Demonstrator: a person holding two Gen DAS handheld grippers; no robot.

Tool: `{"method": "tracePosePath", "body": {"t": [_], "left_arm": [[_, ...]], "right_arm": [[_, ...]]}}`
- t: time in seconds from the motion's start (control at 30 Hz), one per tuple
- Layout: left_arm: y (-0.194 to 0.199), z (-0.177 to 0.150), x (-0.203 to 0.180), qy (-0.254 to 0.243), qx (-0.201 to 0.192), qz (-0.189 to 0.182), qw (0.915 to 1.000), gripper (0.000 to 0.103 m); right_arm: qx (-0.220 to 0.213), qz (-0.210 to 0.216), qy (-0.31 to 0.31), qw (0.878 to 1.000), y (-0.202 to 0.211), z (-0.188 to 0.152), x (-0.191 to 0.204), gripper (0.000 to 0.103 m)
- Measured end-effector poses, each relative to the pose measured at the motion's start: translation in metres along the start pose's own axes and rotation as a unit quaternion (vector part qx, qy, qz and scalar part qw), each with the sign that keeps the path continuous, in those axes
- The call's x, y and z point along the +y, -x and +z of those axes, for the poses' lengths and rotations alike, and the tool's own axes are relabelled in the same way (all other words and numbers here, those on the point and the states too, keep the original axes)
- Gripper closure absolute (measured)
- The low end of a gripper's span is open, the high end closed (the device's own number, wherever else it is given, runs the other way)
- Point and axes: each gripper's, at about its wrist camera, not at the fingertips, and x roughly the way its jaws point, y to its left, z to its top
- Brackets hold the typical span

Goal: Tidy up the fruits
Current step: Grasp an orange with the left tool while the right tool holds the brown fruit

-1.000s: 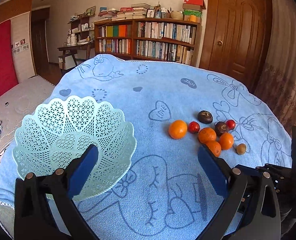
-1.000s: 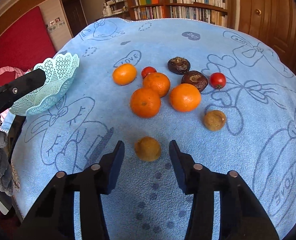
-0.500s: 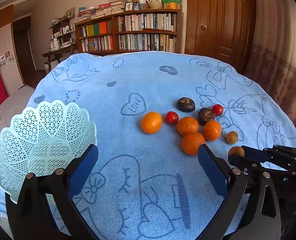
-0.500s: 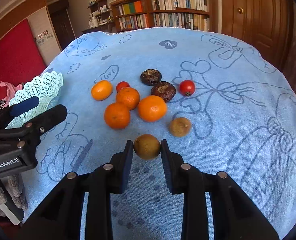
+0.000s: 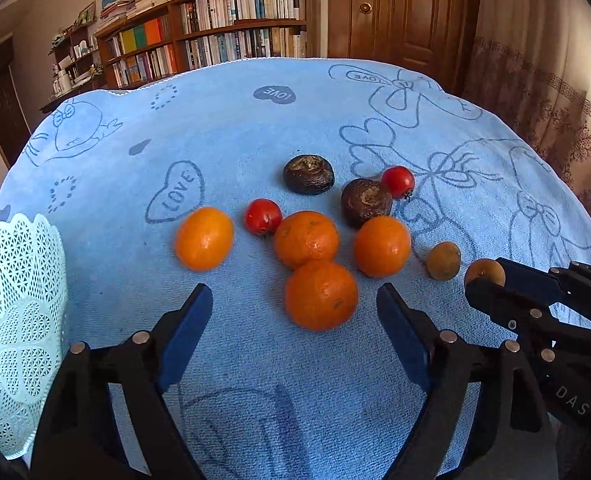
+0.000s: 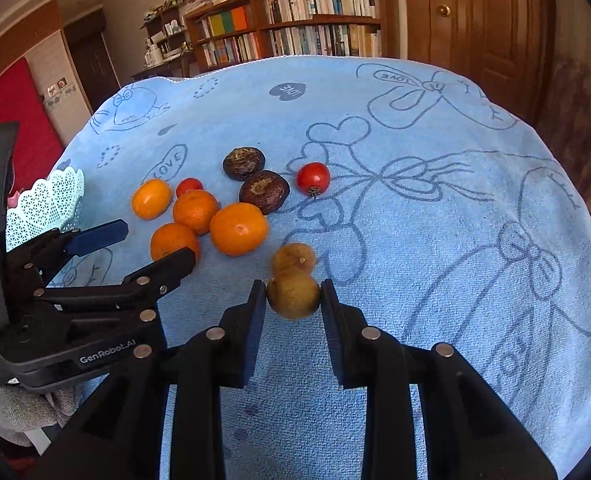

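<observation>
My right gripper (image 6: 293, 294) is shut on a small brown-yellow fruit (image 6: 293, 295), also seen as the held fruit (image 5: 485, 272) in the left wrist view. A second brown-yellow fruit (image 6: 293, 259) lies just beyond it on the blue cloth. Several oranges, the nearest orange (image 5: 321, 295) among them, two red tomatoes (image 5: 262, 217) and two dark brown fruits (image 5: 308, 174) cluster at the middle. My left gripper (image 5: 295, 312) is open, its fingers straddling the space just before the nearest orange. A pale green lattice basket (image 5: 19, 320) stands at the left.
The blue cloth (image 6: 435, 200) with drawn hearts and bows covers the round table. A bookshelf (image 5: 215, 40) and a wooden door (image 5: 407, 12) stand behind it. A curtain (image 5: 555, 92) hangs at the right and a red panel (image 6: 11, 120) lies to the left.
My right gripper closed on the small brown-yellow fruit and holds it. My left gripper swung right from the basket toward the oranges and came closer to them.
</observation>
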Motion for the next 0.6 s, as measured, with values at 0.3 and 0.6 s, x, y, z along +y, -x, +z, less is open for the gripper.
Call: {"method": "tracePosePath", "body": {"t": [0.3, 0.6], "left_arm": [[-0.013, -0.003, 0.008, 0.032, 0.009, -0.064, 0.9974, 0.063], [0.004, -0.01, 0.009, 0.032, -0.015, -0.053, 0.9979, 0.063]], "right_arm": [[0.005, 0.001, 0.002, 1.0, -0.007, -0.002, 0.001, 0.075], [-0.001, 0.001, 0.007, 1.0, -0.004, -0.002, 0.005, 0.075]]}}
